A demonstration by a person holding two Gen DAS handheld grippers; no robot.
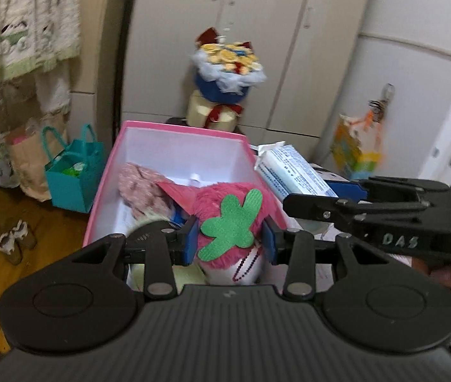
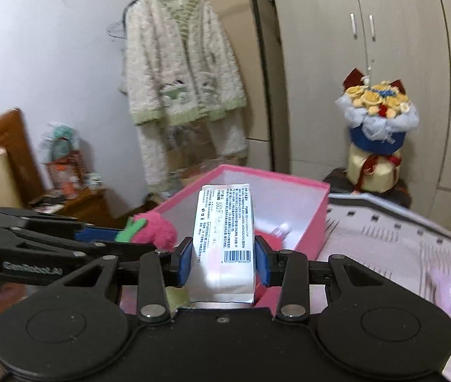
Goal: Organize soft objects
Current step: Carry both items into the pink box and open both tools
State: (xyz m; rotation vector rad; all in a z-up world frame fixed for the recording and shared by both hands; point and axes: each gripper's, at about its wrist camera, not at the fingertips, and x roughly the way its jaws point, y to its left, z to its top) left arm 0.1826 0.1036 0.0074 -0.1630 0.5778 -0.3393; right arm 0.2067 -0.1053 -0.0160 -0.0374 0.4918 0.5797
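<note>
Both claws grip, left claw [image 1: 230,238] plush strawberry [image 1: 228,222], right claw [image 2: 224,262] tissue pack [image 2: 222,248], over pink box [image 2: 318,219].

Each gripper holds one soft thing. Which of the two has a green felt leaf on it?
The pink plush strawberry, clamped in the left gripper. The tissue pack in the right gripper is white, with printed text and a barcode, no leaf.

Patterned bedspread [image 2: 400,238], open pink box [image 2: 308,216] resting on it
</note>
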